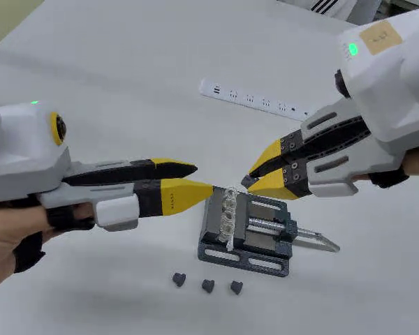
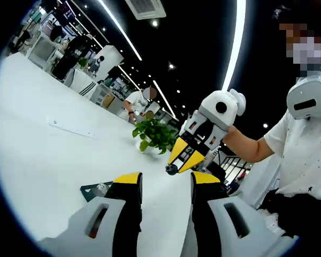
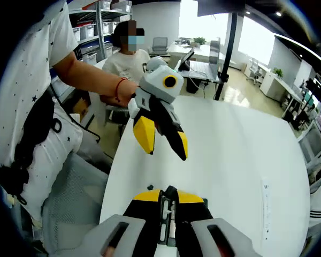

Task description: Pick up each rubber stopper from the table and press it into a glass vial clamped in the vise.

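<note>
right gripper (image 1: 249,180) pinching what looks like a dark rubber stopper (image 2: 172,169) right by the vials (image 1: 229,208) sitting in the vise (image 1: 265,246), left gripper (image 1: 201,179) hovering beside it, jaws apart, three more stoppers (image 1: 208,285) lying on the table (image 1: 126,84) nearby

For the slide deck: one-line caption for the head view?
Right gripper holds a stopper near the vise; left gripper open; three stoppers on table.
</note>
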Available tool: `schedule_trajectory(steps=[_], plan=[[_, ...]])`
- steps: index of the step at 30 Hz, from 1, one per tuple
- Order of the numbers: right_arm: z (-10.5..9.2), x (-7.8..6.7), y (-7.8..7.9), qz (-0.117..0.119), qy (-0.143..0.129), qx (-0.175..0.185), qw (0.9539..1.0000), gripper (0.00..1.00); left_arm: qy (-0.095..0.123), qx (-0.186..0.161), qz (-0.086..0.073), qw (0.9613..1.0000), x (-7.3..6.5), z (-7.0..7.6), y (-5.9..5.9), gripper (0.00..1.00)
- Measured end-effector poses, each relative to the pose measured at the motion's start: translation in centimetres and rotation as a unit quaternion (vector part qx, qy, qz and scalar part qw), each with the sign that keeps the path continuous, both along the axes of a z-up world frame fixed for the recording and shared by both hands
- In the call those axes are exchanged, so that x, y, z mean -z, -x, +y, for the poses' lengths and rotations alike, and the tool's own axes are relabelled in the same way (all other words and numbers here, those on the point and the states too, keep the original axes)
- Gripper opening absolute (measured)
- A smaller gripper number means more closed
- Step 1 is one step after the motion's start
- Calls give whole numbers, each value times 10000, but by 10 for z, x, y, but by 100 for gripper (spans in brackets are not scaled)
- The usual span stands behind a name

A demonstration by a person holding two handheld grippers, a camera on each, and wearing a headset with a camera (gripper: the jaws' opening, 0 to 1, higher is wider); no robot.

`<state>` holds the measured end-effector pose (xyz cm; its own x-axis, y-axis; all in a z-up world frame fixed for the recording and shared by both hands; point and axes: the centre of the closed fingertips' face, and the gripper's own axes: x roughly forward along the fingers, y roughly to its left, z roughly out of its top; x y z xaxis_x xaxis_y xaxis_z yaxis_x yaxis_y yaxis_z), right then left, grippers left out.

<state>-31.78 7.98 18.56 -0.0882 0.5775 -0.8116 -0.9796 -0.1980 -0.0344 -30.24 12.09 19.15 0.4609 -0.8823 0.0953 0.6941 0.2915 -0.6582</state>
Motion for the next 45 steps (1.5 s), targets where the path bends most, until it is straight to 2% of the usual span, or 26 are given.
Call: schedule_trajectory(steps=[3,5,11,16,19,25,36,38,45], plan=[[0,-11,7,-241,-116,-143,9995,4,-49,259,23,9997,-6,-9,5,24],[-1,-16,12,-288,-174,-162,9993,4,13,460,87,9989,-11,-16,10,22],[-2,-30,28,-491,-291,-355,9977,4,-83,961,58,9953,-23,-36,20,15],[0,-36,31,-584,-379,-399,9968,4,-114,1288,60,9916,-30,-49,25,12],[2,-34,25,-651,-393,-432,9962,4,-68,1388,58,9903,-35,-53,26,11],[3,-33,19,-756,-385,-481,9952,4,-137,1532,48,9881,-36,-59,29,9],[5,-33,18,-846,-361,-672,9935,4,-119,1720,108,9850,-38,-63,34,7],[-9,-41,37,-850,-354,-680,9934,4,-99,1746,122,9845,-38,-63,35,5],[-12,-41,40,-1015,-219,-895,9906,4,-80,1790,200,9836,-37,-64,36,5]])
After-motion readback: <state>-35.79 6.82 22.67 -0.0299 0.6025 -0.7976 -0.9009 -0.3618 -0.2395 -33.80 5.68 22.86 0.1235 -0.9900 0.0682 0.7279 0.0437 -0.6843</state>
